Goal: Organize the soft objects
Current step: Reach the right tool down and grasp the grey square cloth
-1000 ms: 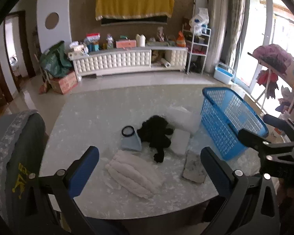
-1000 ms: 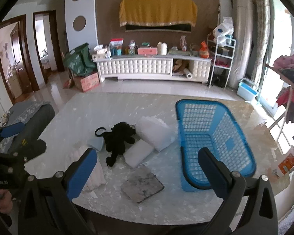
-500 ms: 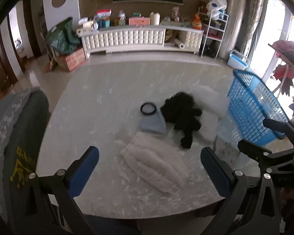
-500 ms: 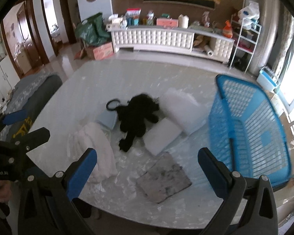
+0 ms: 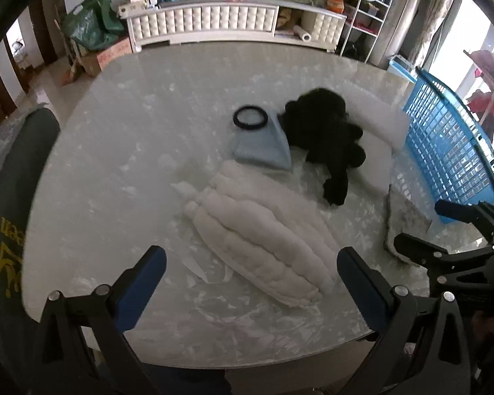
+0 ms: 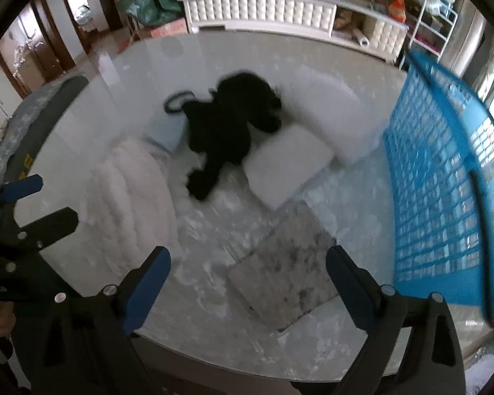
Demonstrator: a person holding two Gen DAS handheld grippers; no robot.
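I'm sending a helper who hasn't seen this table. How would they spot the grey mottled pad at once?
Start at the blue basket on the table's right side. Just left of its near corner, close to the table's front edge, lies the grey mottled pad, flat and squarish. Its neighbours are plain white cushions or a black plush toy; only it is speckled grey.
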